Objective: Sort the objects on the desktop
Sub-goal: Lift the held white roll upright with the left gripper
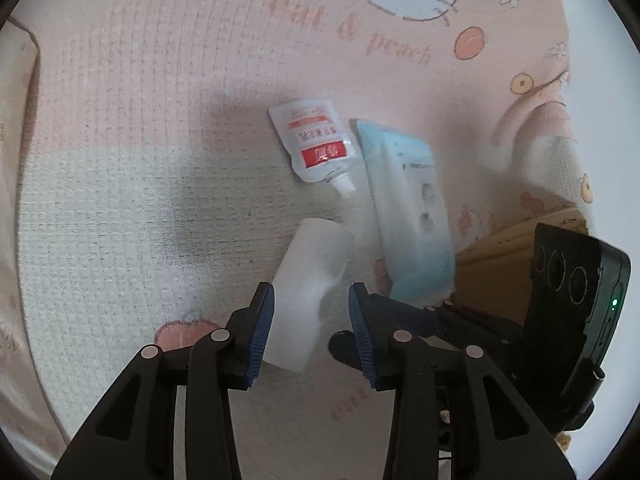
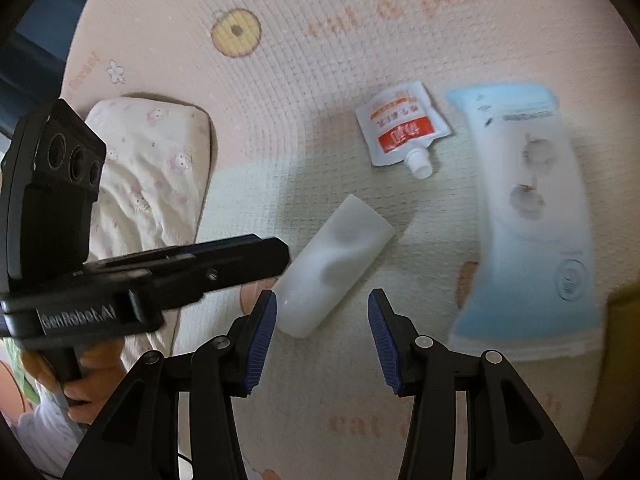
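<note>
A pink and cream quilted cloth mat (image 2: 320, 92) with printed cartoon figures is showing a rough, gridded weave. A white frosted plastic tube (image 2: 332, 264) is looking matt and smooth. A small white and red plastic spout pouch (image 2: 400, 128) is catching a slight gloss. A pale blue and white soft plastic wipes pack (image 2: 528, 216) is looking smooth. The black plastic hand-held gripper (image 2: 322, 340) is carrying ribbed blue pads (image 2: 262, 340).

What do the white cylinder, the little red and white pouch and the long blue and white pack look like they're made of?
White cylinder: probably matte, slightly translucent plastic; soft frosted look, no glare.
Pouch: thin flexible plastic film, semi-glossy, with crimped edges and a rigid white spout.
Blue and white pack: soft plastic wrapper; crinkled sealed ends, faint sheen. Blur leaves this less certain.
</note>
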### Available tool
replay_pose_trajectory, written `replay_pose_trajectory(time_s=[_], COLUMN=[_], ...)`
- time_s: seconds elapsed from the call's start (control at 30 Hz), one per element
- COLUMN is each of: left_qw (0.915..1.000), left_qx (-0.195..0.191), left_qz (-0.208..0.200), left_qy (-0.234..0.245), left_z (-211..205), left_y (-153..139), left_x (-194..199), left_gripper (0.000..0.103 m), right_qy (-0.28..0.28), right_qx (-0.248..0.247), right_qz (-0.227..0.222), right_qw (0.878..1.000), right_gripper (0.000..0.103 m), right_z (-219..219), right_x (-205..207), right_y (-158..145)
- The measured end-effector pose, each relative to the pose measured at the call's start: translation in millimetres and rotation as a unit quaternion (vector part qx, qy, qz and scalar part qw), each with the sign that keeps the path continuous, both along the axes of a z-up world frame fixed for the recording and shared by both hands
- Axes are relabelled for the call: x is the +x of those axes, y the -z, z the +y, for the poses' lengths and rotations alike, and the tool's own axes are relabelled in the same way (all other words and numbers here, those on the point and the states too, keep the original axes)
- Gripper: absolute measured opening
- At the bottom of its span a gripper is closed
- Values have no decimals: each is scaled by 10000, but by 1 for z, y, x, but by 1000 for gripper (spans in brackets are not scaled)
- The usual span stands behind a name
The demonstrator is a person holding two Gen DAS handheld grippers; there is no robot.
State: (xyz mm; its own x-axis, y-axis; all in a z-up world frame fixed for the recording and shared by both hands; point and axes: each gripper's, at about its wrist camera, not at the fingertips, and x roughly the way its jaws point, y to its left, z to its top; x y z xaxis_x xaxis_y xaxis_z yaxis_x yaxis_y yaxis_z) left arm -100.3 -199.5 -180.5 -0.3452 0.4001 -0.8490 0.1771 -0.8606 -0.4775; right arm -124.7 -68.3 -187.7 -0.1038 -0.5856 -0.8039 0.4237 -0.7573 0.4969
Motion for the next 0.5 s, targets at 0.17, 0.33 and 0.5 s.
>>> replay_pose_trajectory(time_s=[0.17,0.33,0.5], left_qw=[9996,9992,9973], left_qx=[190,313,711], left_qz=[-151,-175,-184], left_qy=[112,148,62], left_z=[1,0,-10], left_y=[18,28,35], left_x=[-9,-15,-15], left_gripper=[43,44,44], right_qy=[-42,26,92], right_qx=[128,16,-110], right_qz=[-306,-483,-605], right_qw=[9994,9988,9981], right_gripper=[44,49,56], right_z=[-15,-21,-26], right_x=[-9,-16,-22], right_y=[18,30,39])
